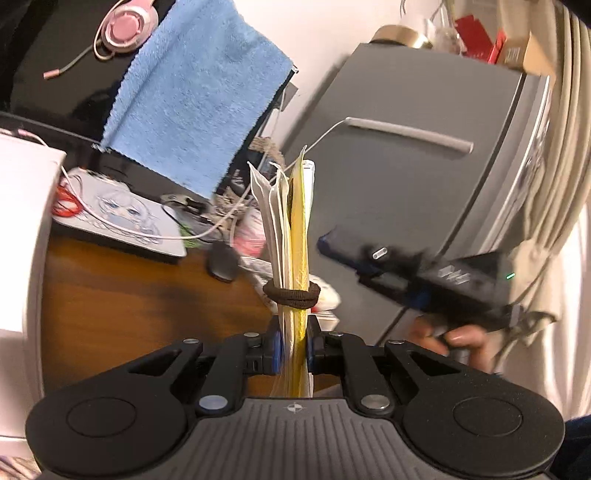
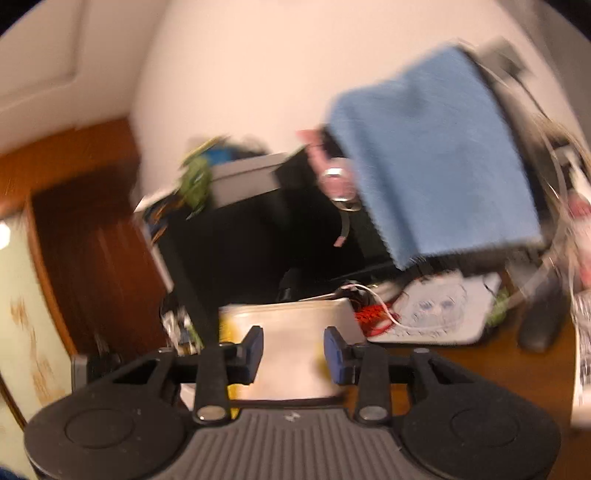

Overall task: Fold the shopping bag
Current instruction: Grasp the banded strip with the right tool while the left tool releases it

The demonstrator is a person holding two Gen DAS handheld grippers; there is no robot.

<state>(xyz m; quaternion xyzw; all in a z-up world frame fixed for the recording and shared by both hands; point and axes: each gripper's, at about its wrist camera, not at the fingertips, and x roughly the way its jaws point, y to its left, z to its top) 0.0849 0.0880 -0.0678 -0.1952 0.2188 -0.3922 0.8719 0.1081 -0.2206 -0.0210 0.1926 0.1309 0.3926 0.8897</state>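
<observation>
The folded shopping bag (image 1: 291, 229) is a flat bundle of white and yellow layers. It stands straight up out of my left gripper (image 1: 293, 350), which is shut on its lower end. A brown elastic band (image 1: 291, 293) wraps the bundle just above the pads. My right gripper (image 1: 343, 251) shows as a blur to the right of the bag, apart from it, held by a hand (image 1: 454, 338). In the blurred right wrist view, my right gripper (image 2: 293, 350) is open, with the cream and yellow bag (image 2: 295, 332) broadside beyond its fingers.
A blue towel (image 1: 195, 92) hangs over a black monitor, with pink headphones (image 1: 127, 24) on top. On the wooden desk (image 1: 129, 295) lie a printed mouse pad (image 1: 122, 218), a black mouse (image 1: 221, 260) and white cables. A grey fridge (image 1: 406, 166) stands at the right.
</observation>
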